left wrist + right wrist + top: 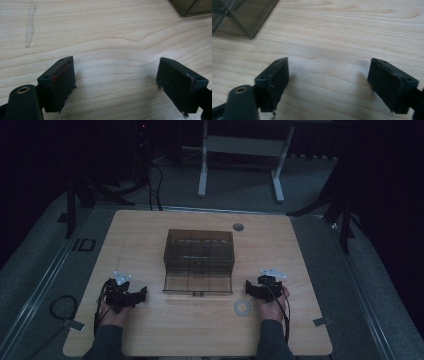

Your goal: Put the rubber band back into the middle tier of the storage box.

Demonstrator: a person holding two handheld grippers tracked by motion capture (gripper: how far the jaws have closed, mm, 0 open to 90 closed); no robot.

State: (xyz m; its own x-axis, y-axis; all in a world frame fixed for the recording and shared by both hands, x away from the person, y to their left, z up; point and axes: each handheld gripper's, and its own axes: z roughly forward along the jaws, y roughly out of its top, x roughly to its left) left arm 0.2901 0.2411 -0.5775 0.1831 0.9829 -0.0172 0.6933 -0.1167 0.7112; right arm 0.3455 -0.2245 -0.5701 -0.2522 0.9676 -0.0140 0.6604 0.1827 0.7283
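Observation:
A smoky transparent plastic box (199, 256) with inner dividers stands in the middle of the wooden table (150, 330), its front flap folded down flat. My left gripper (131, 296) rests on the table left of the box, jaws wide apart over bare wood (116, 80). My right gripper (252, 288) rests to the right of the box, also open with nothing between its jaws (328, 80). A corner of the box (192, 7) shows at the top right of the left gripper view, and the box corner (242, 17) shows at the top left of the right gripper view.
A grey ring (243, 308) like a tape roll lies on the table just left of my right hand. A round grommet (238, 226) sits near the far edge. White desk legs (202, 170) and cables lie on the floor beyond.

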